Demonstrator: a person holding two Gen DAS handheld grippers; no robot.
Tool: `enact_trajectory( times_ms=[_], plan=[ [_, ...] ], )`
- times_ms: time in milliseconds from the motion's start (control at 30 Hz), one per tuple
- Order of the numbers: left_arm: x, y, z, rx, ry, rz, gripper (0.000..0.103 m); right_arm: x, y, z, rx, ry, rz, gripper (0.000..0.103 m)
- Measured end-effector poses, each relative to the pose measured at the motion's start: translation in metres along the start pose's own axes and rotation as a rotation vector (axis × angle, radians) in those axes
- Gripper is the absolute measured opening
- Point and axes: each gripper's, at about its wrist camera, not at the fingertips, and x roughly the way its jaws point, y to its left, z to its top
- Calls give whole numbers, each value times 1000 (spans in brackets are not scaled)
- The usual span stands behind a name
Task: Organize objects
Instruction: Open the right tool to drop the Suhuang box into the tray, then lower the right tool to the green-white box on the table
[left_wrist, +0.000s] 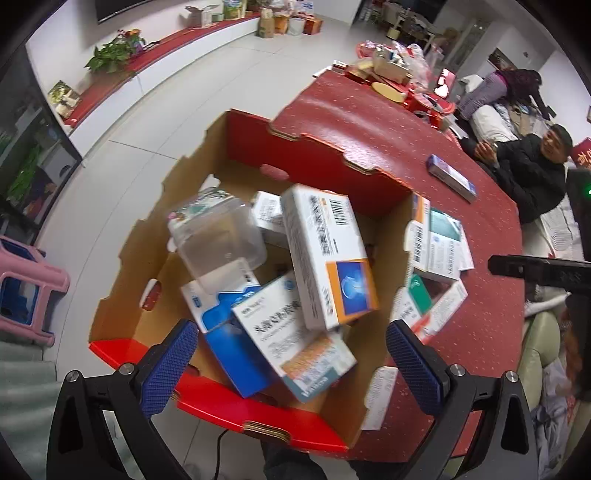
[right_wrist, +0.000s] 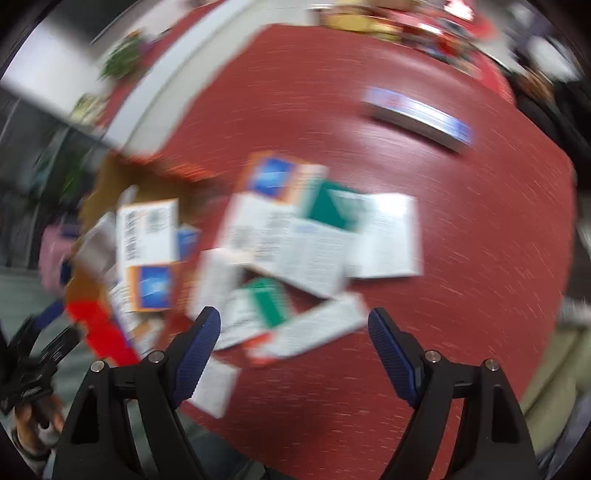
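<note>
My left gripper (left_wrist: 291, 343) hangs open and wide over a cardboard box (left_wrist: 236, 406) that is red outside and brown inside. Several medicine boxes and a clear plastic tub (left_wrist: 218, 236) lie in it. A white and orange medicine box (left_wrist: 328, 258), blurred, sits tilted on top of them, free of both pads. In the blurred right wrist view my right gripper (right_wrist: 293, 321) is open above a loose pile of medicine boxes (right_wrist: 314, 236) on the red tablecloth (right_wrist: 480, 258). Nothing is between its fingers. The same pile (left_wrist: 439, 251) lies just right of the cardboard box.
A blue and white box (left_wrist: 450, 177) lies alone further along the table. A person in a dark jacket (left_wrist: 535, 173) sits at the right. Clutter (left_wrist: 399, 70) fills the table's far end. A pink stool (left_wrist: 33, 291) stands on the floor at the left.
</note>
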Motion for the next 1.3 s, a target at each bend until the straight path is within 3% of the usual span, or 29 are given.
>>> enact_trajectory(
  times_ms=[100, 300, 400, 567, 667, 767, 933, 1100, 1200, 1300],
  plan=[
    [1, -15, 2, 12, 13, 1, 103, 18, -55, 2, 131, 33, 27, 82],
    [13, -52, -5, -33, 73, 24, 103, 46, -66, 25, 214, 44, 73, 82],
    [11, -63, -13, -89, 98, 30, 103, 66, -51, 51, 217, 19, 46, 82],
    [-4, -69, -29, -100, 133, 88, 103, 79, -14, 102, 152, -133, -27, 82],
    [-16, -66, -37, -102, 133, 142, 103, 99, 5, 133, 120, -130, -19, 82],
    [-23, -59, -40, -115, 138, 176, 103, 123, 30, 147, 19, -98, -73, 82],
    [-19, -52, -39, -117, 162, 183, 103, 132, 50, 138, -154, -81, -193, 84],
    [-4, -63, -30, -83, 170, 141, 103, 119, 34, 103, -304, -49, -262, 85],
    [5, -76, -26, -53, 177, 111, 103, 111, 11, 85, -255, 6, -223, 85],
    [9, -88, -25, -46, 180, 80, 103, 97, -14, 93, -31, -20, -73, 86]
  ],
)
